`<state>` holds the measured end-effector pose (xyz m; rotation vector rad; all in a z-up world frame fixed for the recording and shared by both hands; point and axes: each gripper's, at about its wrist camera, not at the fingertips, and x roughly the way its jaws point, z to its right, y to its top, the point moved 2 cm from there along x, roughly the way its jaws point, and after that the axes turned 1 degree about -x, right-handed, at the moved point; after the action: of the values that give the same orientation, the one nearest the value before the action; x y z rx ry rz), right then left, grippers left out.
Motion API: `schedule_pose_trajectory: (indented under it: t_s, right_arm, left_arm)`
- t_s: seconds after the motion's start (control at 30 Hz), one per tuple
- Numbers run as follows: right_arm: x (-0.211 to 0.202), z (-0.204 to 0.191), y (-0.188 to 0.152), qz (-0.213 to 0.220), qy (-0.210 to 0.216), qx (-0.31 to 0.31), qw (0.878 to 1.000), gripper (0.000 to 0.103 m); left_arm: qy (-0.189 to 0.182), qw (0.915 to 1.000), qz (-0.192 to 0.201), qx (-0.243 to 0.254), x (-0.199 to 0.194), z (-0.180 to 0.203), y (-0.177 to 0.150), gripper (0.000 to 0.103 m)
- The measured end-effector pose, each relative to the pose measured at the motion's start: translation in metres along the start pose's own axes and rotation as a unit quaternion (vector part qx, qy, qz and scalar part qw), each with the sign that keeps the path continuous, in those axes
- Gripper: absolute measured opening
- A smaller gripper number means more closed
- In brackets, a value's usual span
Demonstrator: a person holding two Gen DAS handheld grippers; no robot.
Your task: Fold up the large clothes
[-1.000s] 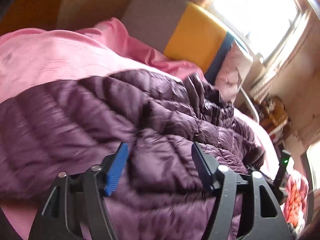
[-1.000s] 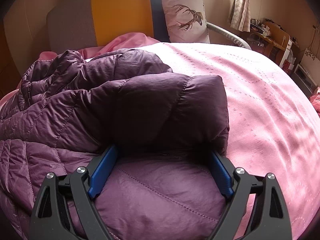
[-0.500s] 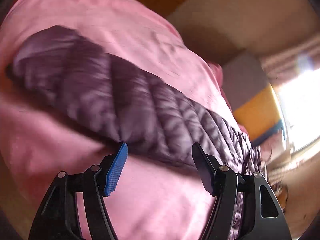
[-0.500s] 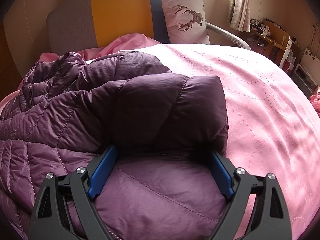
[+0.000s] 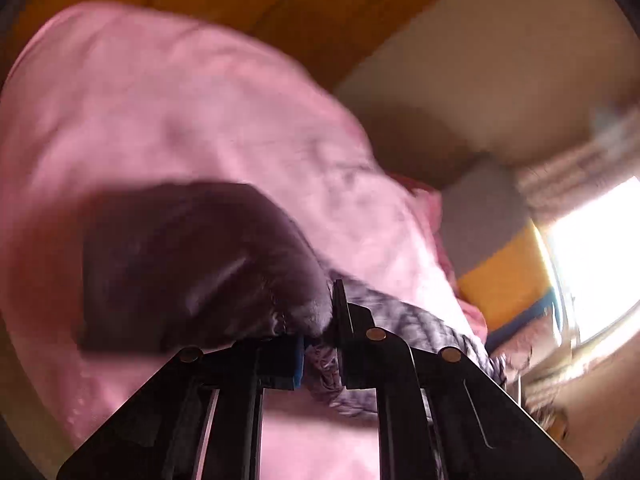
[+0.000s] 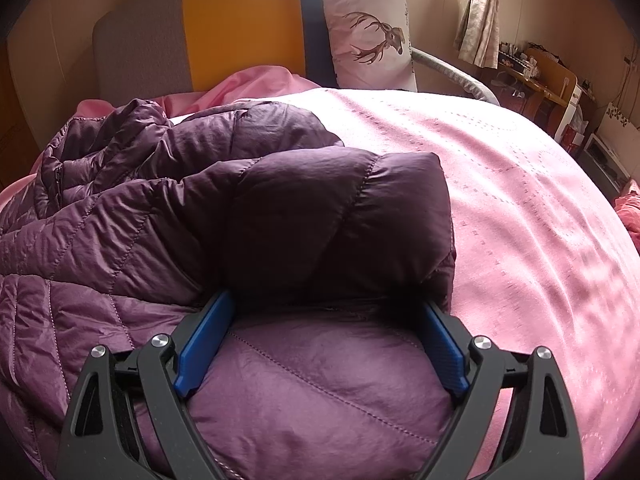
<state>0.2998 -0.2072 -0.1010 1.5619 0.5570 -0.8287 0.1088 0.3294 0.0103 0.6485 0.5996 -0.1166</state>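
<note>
A purple quilted down jacket (image 6: 120,232) lies spread on a pink bedspread (image 6: 520,200). One padded part (image 6: 340,216) is folded back over the body. My right gripper (image 6: 326,304) rests on the jacket, open wide, with its fingertips tucked under the edge of that fold. In the blurred left wrist view, an end of the jacket (image 5: 192,264) bulges in front of my left gripper (image 5: 320,320). Its jaws are closing, nearly together, with purple fabric pinched between them.
A grey, yellow and blue headboard (image 6: 240,20) stands behind the bed, with a deer-print pillow (image 6: 368,28) leaning on it. A cluttered wooden desk (image 6: 540,76) is at the far right. The left wrist view shows the pink bedspread (image 5: 160,100) curving away to an orange wall.
My left gripper swung along the jacket to its end and rolled, and its jaws went from wide apart to pinched on the fabric. The right gripper view is unchanged.
</note>
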Motion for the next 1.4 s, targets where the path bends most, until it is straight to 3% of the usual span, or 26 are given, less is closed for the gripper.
schedule_pose_trajectory:
  t_s: [0.1,0.17,0.23,0.37,0.43,0.53,0.6,0.63,0.67,0.8,0.97,1.1,1.2,1.23,1.33,1.4]
  right_arm:
    - [0.000,0.000,0.000,0.000,0.001,0.001,1.000,0.089]
    - [0.000,0.000,0.000,0.000,0.002,0.001,1.000,0.089]
    - [0.000,0.001,-0.001,0.000,0.003,0.002,1.000,0.089]
    - [0.000,0.002,-0.001,0.000,0.007,0.006,1.000,0.089]
    - [0.000,0.004,0.000,-0.001,0.010,0.007,1.000,0.089]
    - [0.000,0.004,0.000,-0.001,0.011,0.008,1.000,0.089]
    - [0.001,0.005,0.000,-0.001,0.013,0.010,1.000,0.089]
    - [0.001,0.006,0.000,-0.001,0.015,0.011,1.000,0.089]
    - [0.001,0.006,0.000,-0.001,0.016,0.012,1.000,0.089]
    - [0.003,0.007,0.001,-0.002,0.019,0.014,1.000,0.089]
    - [-0.002,0.007,0.004,-0.001,0.019,0.005,1.000,0.090]
    - [-0.036,-0.009,0.008,0.051,0.038,-0.023,0.998,0.090]
    - [-0.069,-0.035,0.004,0.075,0.105,-0.038,0.991,0.091]
    - [-0.077,-0.044,0.002,0.070,0.145,-0.039,0.986,0.091]
    - [-0.087,-0.077,-0.010,-0.007,0.306,-0.026,0.952,0.093]
    - [-0.083,-0.102,-0.023,-0.052,0.342,-0.036,0.938,0.094]
  left_arm:
    - [-0.050,0.9956,0.001,0.079,-0.005,0.059,-0.012,0.012]
    - [-0.086,0.9879,-0.012,0.129,-0.002,0.101,-0.030,0.012]
    - [-0.119,0.9766,-0.035,0.175,0.003,0.137,-0.054,0.012]
    - [-0.172,0.9423,-0.089,0.273,0.016,0.206,-0.123,0.012]
    - [-0.181,0.9231,-0.109,0.321,0.025,0.232,-0.160,0.012]
    - [-0.179,0.9046,-0.146,0.358,0.049,0.249,-0.195,0.014]
    - [-0.167,0.8959,-0.174,0.373,0.067,0.253,-0.217,0.024]
    - [-0.163,0.8934,-0.184,0.376,0.071,0.252,-0.225,0.037]
    - [-0.159,0.8914,-0.195,0.377,0.081,0.256,-0.234,0.049]
    - [-0.149,0.8919,-0.197,0.378,0.082,0.248,-0.245,0.054]
    - [-0.152,0.9051,-0.173,0.357,0.060,0.232,-0.236,0.058]
    - [-0.149,0.9054,-0.158,0.365,0.048,0.222,-0.235,0.064]
    - [-0.143,0.9038,-0.158,0.371,0.047,0.217,-0.238,0.068]
    - [-0.142,0.9032,-0.157,0.374,0.045,0.215,-0.239,0.068]
    - [-0.136,0.9034,-0.149,0.378,0.039,0.208,-0.239,0.068]
    - [-0.134,0.9054,-0.145,0.376,0.035,0.202,-0.238,0.068]
